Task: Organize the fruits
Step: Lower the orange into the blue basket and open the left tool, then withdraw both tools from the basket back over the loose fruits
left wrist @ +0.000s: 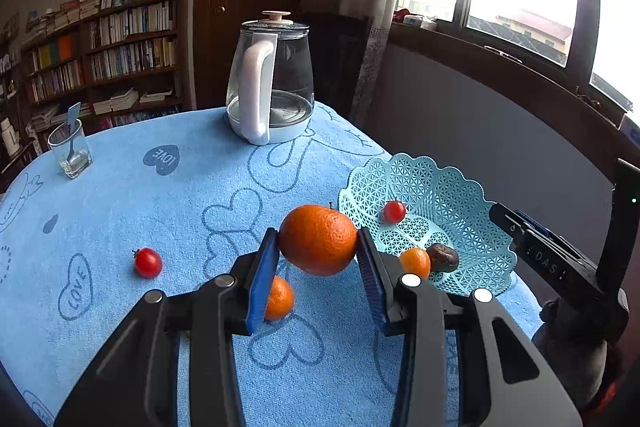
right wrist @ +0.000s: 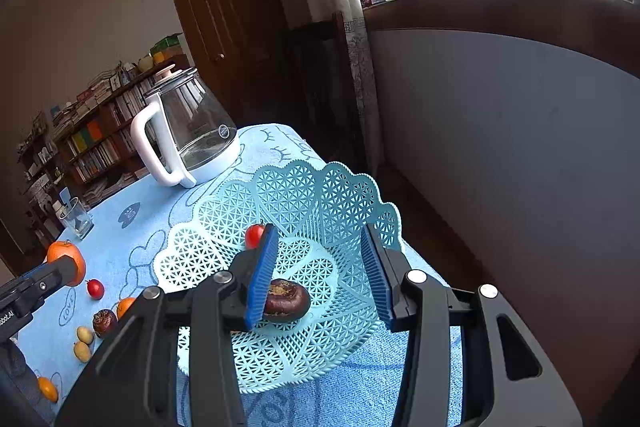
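Observation:
My left gripper (left wrist: 318, 237) is shut on a large orange (left wrist: 320, 251), held above the blue cloth just left of the pale blue lattice basket (left wrist: 420, 167). In the basket lie a cherry tomato (left wrist: 394, 211), a small orange (left wrist: 416, 261) and a dark brown fruit (right wrist: 288, 301). My right gripper (right wrist: 318, 231) hangs open over the basket, its pads apart with nothing between them. On the cloth lie another cherry tomato (left wrist: 148, 263) and a small orange (left wrist: 282, 297). A second dark fruit (right wrist: 104, 322), two small yellowish fruits (right wrist: 83, 343) and another small orange (right wrist: 48, 389) lie further left.
A glass kettle (left wrist: 272, 87) with a white handle stands at the back of the table. A drinking glass (left wrist: 70, 151) with a spoon stands at the far left. The basket sits close to the table's right edge, beside the wall under the window. Bookshelves stand behind.

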A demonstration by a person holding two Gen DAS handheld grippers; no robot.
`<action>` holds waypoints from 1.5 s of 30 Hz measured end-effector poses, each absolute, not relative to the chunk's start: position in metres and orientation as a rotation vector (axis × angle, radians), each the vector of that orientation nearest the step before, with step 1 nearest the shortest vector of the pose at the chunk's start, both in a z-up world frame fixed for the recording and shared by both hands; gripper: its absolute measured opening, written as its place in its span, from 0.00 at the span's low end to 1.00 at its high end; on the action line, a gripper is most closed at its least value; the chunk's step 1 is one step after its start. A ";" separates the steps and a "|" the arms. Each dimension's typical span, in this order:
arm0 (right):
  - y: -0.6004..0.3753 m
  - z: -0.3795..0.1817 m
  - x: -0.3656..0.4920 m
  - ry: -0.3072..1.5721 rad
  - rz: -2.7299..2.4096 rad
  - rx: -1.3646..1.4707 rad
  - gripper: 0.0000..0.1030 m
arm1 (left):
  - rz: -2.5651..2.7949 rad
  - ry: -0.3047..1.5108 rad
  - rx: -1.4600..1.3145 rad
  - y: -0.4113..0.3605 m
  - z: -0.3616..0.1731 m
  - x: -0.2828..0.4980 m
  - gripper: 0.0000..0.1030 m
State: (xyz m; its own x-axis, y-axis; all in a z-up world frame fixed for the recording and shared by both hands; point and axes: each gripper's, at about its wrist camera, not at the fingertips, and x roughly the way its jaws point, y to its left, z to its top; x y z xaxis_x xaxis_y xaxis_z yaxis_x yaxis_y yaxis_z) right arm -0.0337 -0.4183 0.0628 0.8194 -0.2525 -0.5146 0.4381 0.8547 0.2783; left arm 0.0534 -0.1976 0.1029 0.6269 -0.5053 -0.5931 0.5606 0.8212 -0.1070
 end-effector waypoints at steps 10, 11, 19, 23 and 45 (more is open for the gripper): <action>-0.417 0.059 -0.032 0.493 -0.372 0.412 0.43 | -0.698 0.684 0.119 -0.243 0.085 0.061 0.47; -0.416 0.059 -0.031 0.495 -0.371 0.410 0.43 | -0.708 0.677 0.119 -0.244 0.084 0.059 0.65; -0.418 0.058 -0.033 0.490 -0.381 0.420 0.43 | -0.672 0.641 0.109 -0.226 0.084 0.056 0.78; -0.417 0.058 -0.034 0.487 -0.385 0.419 0.53 | -0.633 0.647 0.087 -0.212 0.085 0.060 0.78; -0.418 0.059 -0.043 0.447 -0.399 0.429 0.68 | -0.439 0.649 -0.003 -0.124 0.100 0.082 0.87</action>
State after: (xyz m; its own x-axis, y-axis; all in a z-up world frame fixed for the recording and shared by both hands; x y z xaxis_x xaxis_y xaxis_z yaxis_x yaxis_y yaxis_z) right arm -0.0432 -0.4182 0.0588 0.8284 -0.2719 -0.4898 0.4555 0.8359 0.3063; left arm 0.0817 -0.1236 0.0996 0.7084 -0.3968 -0.5837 0.3949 0.9083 -0.1383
